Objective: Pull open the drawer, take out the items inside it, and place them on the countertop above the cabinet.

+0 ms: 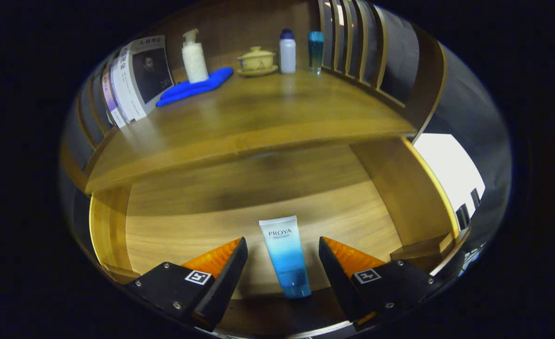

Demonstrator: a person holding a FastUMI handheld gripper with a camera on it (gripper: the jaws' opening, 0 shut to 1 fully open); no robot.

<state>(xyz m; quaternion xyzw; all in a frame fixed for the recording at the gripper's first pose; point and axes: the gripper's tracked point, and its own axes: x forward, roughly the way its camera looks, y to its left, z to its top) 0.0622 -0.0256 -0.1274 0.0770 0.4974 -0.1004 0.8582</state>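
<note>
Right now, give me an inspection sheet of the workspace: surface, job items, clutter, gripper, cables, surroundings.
Surface: wooden countertop, bare across the front and middle.
Job's things: drawer pulled open; one blue-and-white tube lies on its floor, between the fingers, untouched.
Clutter: along the back of the countertop, white pump bottle on a blue cloth, lidded cup on saucer, white bottle, blue bottle; books lean at one end.
Gripper: gripper open, fingers either side of the tube, not pressing it.
Cables: nothing seen.
Surroundings: slatted wooden panel beside the countertop.
</note>
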